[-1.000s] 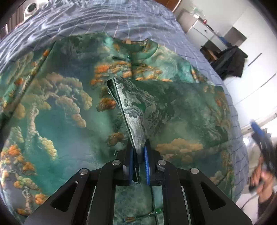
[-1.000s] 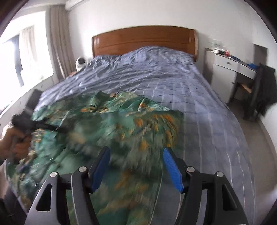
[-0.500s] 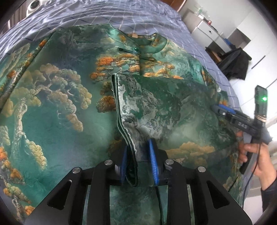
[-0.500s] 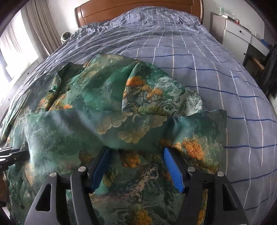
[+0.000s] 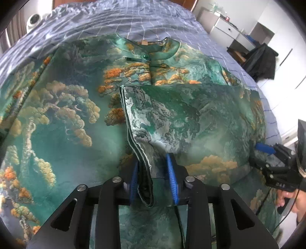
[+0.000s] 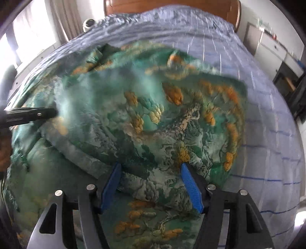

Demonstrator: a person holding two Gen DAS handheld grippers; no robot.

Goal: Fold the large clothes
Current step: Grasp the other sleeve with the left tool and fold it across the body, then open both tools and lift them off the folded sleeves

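A large green garment (image 5: 63,118) printed with orange trees lies spread on the blue checked bed (image 5: 133,17), collar (image 5: 162,49) at the far side. One sleeve (image 5: 181,115) is folded across its chest. My left gripper (image 5: 153,180) has its jaws opening; the sleeve's cuff (image 5: 145,183) still stands loosely between the blue pads, which no longer pinch it. My right gripper (image 6: 151,183) hangs open, low over the folded sleeve (image 6: 153,134) near the garment's right side, with cloth under it but nothing pinched. The left wrist view catches it too, the right gripper (image 5: 265,148) at the right edge.
A wooden headboard (image 6: 172,5) stands at the bed's far end. A white dresser (image 5: 225,28) and a chair with dark clothes (image 5: 262,61) stand to the right of the bed. A small white round device (image 5: 33,20) sits at the far left. Bare bedspread (image 6: 267,134) shows right of the garment.
The left jaws, earlier shut on the cuff, have spread apart and the cuff has slackened between them. The right gripper has come down close over the garment's right side, still open.
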